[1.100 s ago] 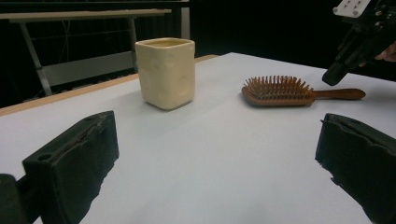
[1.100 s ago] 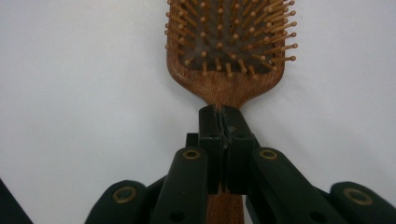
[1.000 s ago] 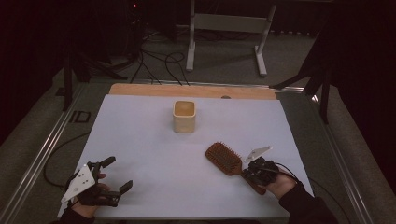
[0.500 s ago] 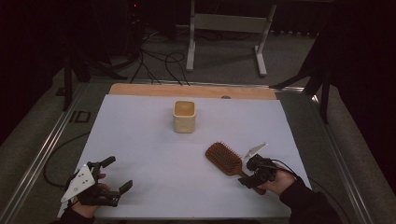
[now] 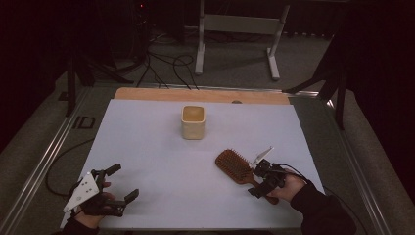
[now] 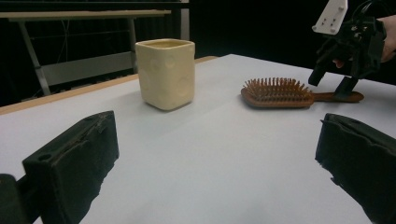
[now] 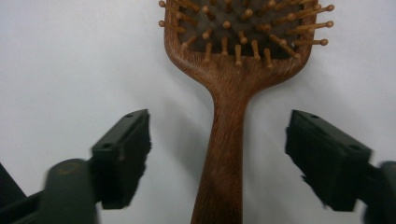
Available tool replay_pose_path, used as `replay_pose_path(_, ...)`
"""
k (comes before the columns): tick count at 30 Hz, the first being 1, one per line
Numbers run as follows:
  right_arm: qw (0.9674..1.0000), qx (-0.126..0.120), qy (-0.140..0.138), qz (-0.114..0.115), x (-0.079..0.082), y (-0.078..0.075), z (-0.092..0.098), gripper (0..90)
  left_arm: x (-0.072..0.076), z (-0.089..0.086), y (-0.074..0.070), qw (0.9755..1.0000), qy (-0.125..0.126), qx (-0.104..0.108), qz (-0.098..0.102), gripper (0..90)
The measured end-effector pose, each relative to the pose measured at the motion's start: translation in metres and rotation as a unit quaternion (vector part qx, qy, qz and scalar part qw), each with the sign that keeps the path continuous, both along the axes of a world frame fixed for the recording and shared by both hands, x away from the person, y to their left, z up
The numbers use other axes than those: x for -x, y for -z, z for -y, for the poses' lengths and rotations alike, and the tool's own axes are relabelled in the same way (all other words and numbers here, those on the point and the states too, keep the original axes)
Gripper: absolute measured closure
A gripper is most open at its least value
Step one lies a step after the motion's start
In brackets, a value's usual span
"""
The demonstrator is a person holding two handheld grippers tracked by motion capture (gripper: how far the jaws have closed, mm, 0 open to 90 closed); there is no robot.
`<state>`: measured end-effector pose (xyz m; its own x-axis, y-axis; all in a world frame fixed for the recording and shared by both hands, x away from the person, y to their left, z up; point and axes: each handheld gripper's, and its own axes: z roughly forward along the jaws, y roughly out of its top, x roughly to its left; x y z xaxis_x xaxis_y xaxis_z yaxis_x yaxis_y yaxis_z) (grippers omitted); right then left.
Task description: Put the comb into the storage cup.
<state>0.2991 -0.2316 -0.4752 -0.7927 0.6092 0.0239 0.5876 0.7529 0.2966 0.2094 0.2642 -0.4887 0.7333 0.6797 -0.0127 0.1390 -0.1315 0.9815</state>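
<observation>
Wooden hairbrush lying on a white table cover.

The hairbrush (image 5: 235, 165) was a dark brown wooden paddle brush with a broad, rounded-rectangle head and a short, straight handle. It lay flat, bristle side up, its wooden pins tipped with small round knobs and set in a dark pad. It rested in front of and to the right of a cream, square-sided cup (image 5: 193, 122), well apart from it. Its head pointed toward the cup and its handle pointed away from it.
</observation>
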Motion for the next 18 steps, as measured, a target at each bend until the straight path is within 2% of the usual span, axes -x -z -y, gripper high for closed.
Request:
replay_pose_path(5, 0.9999, 0.012, 0.007, 0.005, -0.004, 0.001, -0.004, 27.9, 0.0, 0.0, 0.0, 1.0, 0.001, 0.0, -0.001, 0.1)
replay_pose_path(10, 0.9998, 0.019, 0.006, -0.008, -0.008, 0.002, -0.006, 34.5, 0.0, 0.0, 0.0, 1.0, 0.0, 0.0, 0.0, 0.1)
replay_pose_path(12, 0.9997, 0.019, 0.01, -0.01, -0.009, 0.003, -0.008, 41.5, 0.0, 0.0, 0.0, 1.0, 0.001, 0.0, -0.001, 0.1)
replay_pose_path(18, 0.9994, 0.025, 0.015, -0.021, -0.013, 0.005, -0.01, 49.2, 0.0, 0.0, 0.0, 1.0, 0.0, 0.0, 0.0, 0.1)
